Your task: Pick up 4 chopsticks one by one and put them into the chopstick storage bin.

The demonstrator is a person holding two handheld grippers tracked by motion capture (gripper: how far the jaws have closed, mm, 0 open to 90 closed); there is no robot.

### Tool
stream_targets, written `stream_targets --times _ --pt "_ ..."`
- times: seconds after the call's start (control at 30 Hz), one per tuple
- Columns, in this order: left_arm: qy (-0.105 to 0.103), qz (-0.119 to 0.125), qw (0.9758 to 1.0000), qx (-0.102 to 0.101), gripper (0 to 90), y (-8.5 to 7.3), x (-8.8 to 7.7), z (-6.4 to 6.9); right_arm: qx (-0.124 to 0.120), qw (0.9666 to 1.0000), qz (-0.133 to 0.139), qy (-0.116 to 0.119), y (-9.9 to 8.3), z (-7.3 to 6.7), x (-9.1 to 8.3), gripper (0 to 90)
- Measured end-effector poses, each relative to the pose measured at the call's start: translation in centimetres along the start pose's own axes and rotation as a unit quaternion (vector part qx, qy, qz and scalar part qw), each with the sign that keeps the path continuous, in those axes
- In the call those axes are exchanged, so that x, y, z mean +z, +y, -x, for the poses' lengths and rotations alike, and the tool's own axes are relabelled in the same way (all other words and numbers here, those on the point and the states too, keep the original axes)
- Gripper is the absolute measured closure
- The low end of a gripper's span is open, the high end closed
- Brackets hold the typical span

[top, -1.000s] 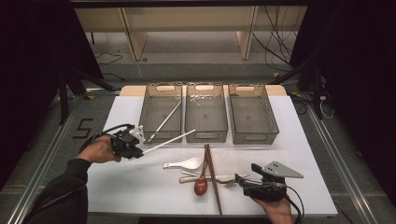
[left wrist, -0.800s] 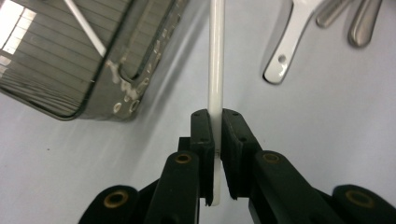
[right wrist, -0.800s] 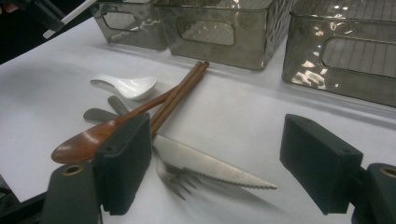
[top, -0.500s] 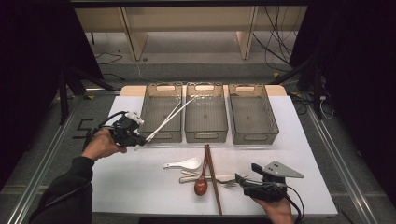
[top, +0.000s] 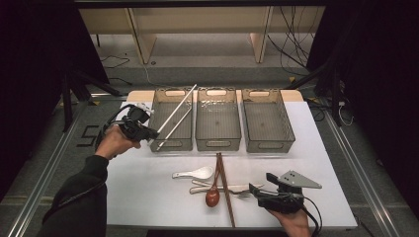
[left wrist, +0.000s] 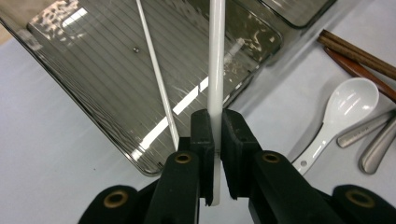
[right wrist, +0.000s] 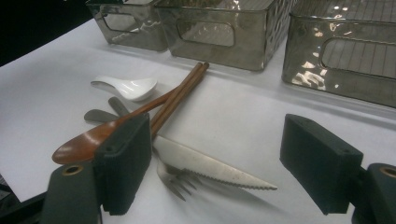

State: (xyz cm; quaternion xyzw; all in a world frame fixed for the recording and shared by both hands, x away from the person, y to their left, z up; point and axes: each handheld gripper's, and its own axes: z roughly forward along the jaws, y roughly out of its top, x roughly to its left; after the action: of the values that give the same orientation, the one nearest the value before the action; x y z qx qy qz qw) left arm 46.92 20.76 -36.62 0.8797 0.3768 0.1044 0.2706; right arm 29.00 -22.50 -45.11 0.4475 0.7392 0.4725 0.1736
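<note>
White table (top: pixel 148 197): your left gripper (top: pixel 148 133) clamps one white chopstick (left wrist: pixel 216 70) over left bin (top: pixel 157 106); its mate's inside; right gripper (right wrist: pixel 215 168) gapes; cutlery remains.

White table (top: pixel 148 197) carries three bins (top: pixel 218 126), seemingly seven utensils (top: pixel 212 183)

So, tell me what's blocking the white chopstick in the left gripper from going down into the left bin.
Nothing visible blocks it. The left gripper clamps the white chopstick, which already slants over the open left bin. Inside lies one other white chopstick, off to the side, leaving bare floor beside it.
</note>
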Motion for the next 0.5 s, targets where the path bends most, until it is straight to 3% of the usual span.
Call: stream_targets --times 0.2,0.5 --pt "0.004 0.006 0.9999 -0.014 83.2 0.9 0.2 -0.6 0.000 1.0000 0.001 0.001 0.0 0.0 0.0 25.8" --pt "0.028 0.010 0.9989 -0.036 83.2 1.8 1.3 -2.3 0.002 1.0000 0.001 0.001 0.0 0.1 -0.1 25.7"
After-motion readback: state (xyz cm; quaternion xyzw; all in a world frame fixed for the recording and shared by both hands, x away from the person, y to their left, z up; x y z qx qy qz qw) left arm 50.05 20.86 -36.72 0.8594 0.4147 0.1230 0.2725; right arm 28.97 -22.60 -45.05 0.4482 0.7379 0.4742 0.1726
